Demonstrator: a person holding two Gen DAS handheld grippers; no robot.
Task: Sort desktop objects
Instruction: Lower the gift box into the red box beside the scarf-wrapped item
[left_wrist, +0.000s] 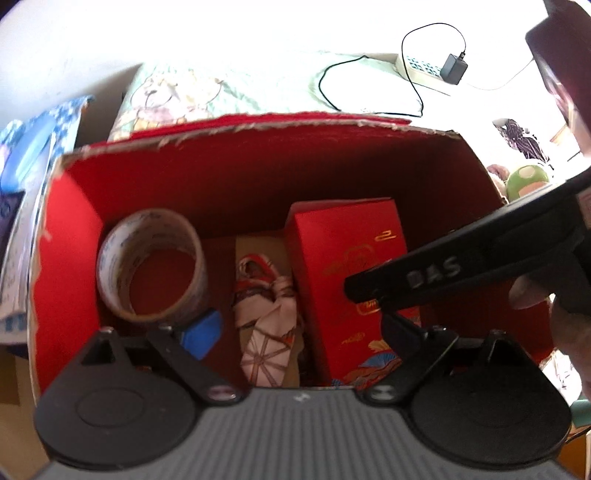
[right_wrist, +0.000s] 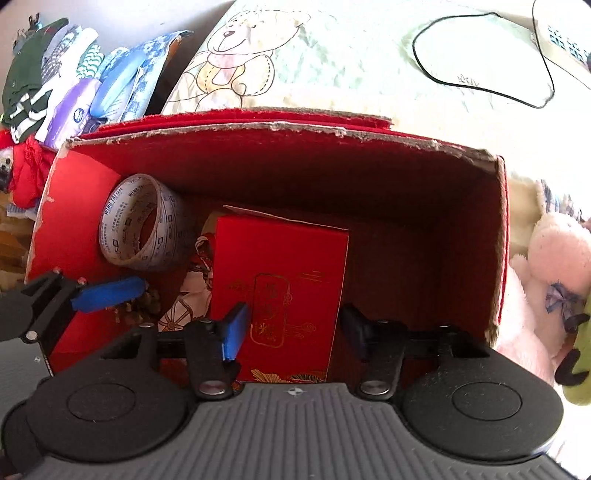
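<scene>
Right gripper (right_wrist: 291, 332) straddles the upright red packet (right_wrist: 280, 291) inside the carton (right_wrist: 280, 136), jaws spread and unclenched; left gripper (left_wrist: 295, 328), also spread, hovers nearby.

Carton (right_wrist: 495, 236): fills the middle of both frames, open side toward the cameras.
Tape roll (right_wrist: 142, 223): inside the carton at left, against its left wall.
Small box (right_wrist: 280, 280): inside the carton, centre, right of the tape roll.
Folded cloth (left_wrist: 264, 314): in the carton, between the tape roll and the small box.
Bear-print cloth (right_wrist: 295, 62): behind the carton, upper frame.
Power strip (left_wrist: 417, 70): upper right, on the bear-print cloth.
Plush toy (right_wrist: 554, 266): right of the carton.
</scene>
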